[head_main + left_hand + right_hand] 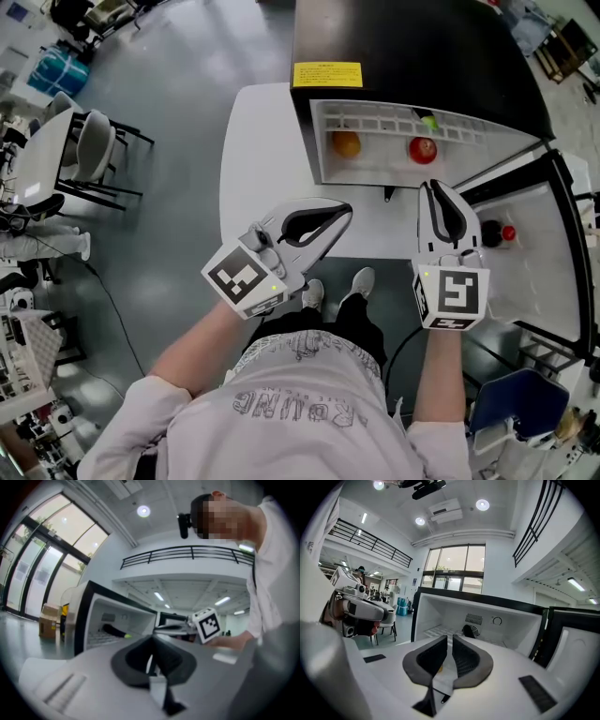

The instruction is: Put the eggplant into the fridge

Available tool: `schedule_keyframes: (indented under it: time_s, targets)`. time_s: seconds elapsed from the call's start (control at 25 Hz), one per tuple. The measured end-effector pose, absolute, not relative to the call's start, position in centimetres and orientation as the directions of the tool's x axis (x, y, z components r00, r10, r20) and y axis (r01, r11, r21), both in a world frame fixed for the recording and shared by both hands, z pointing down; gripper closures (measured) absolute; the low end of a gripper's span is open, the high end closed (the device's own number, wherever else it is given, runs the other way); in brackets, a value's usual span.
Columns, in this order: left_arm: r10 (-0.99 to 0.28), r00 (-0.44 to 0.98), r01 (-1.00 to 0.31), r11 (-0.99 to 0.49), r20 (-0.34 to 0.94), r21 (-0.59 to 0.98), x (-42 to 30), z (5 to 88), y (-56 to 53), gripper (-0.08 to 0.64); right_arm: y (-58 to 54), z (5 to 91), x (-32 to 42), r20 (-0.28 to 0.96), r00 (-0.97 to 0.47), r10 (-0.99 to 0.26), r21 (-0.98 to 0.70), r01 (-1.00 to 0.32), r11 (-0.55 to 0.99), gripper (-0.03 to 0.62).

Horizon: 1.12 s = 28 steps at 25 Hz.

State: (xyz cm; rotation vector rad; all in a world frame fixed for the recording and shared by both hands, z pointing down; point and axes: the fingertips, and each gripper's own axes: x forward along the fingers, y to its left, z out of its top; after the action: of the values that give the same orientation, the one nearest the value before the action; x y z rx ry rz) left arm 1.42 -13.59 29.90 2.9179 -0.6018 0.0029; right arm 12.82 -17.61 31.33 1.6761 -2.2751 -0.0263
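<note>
Inside the open fridge, the eggplant lay on the white shelf rack, its green stem end toward the opening. An orange and a red fruit sat in the same fridge. I had both grippers in front of the opening, over the white table. My left gripper had its jaws together with nothing between them. My right gripper, beside the fridge door, showed a narrow slit between its pads, also empty.
</note>
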Motion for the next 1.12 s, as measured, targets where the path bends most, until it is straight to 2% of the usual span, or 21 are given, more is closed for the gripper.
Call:
schedule_keyframes:
  time_s: [1.12]
  targets:
    - [-0.335, 0.942, -0.333, -0.932, 0.011, 0.145, 0.8, 28.8, -12.7, 0.552, -13.3, 29.5, 10.1, 0.211, -0.271, -0.939, 0.197, -0.929, 0.312, 0.587]
